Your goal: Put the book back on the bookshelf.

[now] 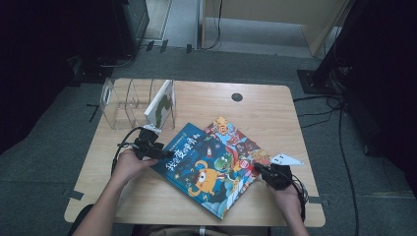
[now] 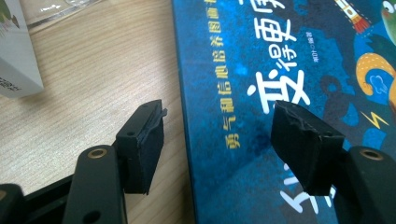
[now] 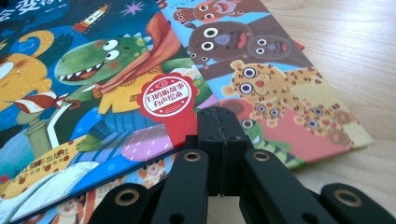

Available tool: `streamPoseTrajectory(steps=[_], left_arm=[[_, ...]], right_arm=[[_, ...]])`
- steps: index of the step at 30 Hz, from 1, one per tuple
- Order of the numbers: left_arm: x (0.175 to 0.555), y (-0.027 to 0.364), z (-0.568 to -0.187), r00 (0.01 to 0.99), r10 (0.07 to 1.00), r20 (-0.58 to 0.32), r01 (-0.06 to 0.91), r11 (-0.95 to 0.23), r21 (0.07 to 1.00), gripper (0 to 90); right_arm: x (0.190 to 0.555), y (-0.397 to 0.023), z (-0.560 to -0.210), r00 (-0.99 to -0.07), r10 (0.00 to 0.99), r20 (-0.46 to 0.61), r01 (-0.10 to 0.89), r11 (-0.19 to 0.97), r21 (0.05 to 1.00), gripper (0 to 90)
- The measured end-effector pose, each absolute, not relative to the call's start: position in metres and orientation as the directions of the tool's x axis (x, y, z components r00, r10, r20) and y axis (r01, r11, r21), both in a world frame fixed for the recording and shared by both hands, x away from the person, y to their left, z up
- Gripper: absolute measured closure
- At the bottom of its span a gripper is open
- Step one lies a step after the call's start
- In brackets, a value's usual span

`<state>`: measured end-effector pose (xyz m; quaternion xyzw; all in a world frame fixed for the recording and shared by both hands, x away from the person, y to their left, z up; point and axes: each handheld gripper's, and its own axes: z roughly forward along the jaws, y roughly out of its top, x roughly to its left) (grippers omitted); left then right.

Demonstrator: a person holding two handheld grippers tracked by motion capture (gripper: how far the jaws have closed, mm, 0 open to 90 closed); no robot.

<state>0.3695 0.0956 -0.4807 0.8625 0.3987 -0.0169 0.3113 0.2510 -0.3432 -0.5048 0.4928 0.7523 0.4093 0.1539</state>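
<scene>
A blue picture book (image 1: 201, 164) lies askew on a second, colourful book (image 1: 236, 137) in the middle of the table. My left gripper (image 1: 158, 152) is at the blue book's left edge. In the left gripper view the left gripper (image 2: 219, 116) is open and straddles that edge of the blue book (image 2: 261, 56), one jaw over bare wood and the other over the cover, with neither pad pressing on it. My right gripper (image 1: 257, 168) is at the books' right side. In the right gripper view the right gripper (image 3: 222, 119) is shut, pads together, low over the corner where the blue book (image 3: 93, 70) overlaps the lower book (image 3: 280, 93).
A clear plastic book stand (image 1: 118, 103) sits at the table's far left, and a white book (image 1: 161, 105) stands upright in its right slot. A round black cable hole (image 1: 237, 97) is near the far edge. Bare wooden table (image 1: 275, 108) surrounds the books.
</scene>
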Motion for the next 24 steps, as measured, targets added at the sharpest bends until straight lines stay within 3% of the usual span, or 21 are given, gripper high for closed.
streamPoseTrajectory(steps=[24], left_arm=[[0.375,0.093,-0.485,0.655,0.671,-0.348,0.738,-0.466,0.488,32.1]], right_arm=[[0.277,-0.337,-0.505,-0.5,0.851,0.161,0.601,0.208,0.772,90.0]])
